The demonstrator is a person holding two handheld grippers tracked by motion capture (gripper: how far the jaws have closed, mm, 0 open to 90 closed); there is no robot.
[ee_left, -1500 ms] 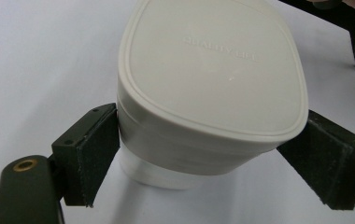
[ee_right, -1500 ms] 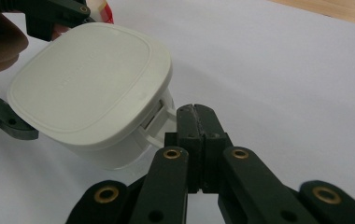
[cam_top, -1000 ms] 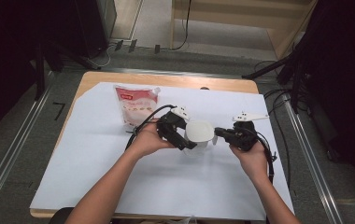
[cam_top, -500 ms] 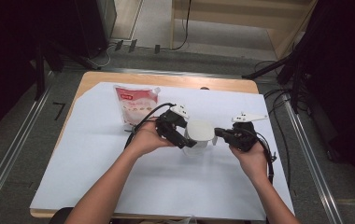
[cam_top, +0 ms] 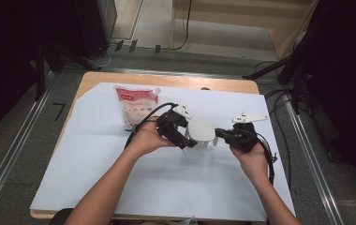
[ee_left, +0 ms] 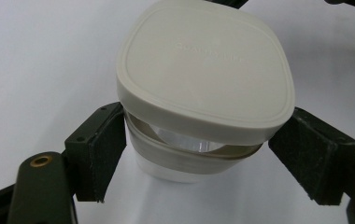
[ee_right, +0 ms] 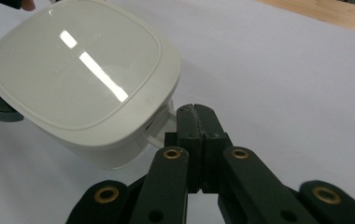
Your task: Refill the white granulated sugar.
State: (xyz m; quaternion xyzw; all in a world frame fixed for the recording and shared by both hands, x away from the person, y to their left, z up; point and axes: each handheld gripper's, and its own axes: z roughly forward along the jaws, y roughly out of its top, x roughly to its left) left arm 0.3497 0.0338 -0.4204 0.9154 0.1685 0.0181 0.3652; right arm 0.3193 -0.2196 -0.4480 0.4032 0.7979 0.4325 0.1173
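Little has shifted over the last second: both hands hold much the same places at mid-worktop, the left claw edged only slightly.

White paper covers the worktop, a pink-and-white pouch lying at its far left, sealed and untouched as far as can be seen. At centre stands a white lidded container, its lid tilted and lifted at one side above the body (a gap shows under the rim), so opening looks begun but unfinished.

The left claw stands apart, pads either side of the body just below the lid; whether they touch is unclear. The right claw is pressed together beside a small tab at the lid's edge; whether it pinches that tab cannot be made out.

The container's contents are hidden.
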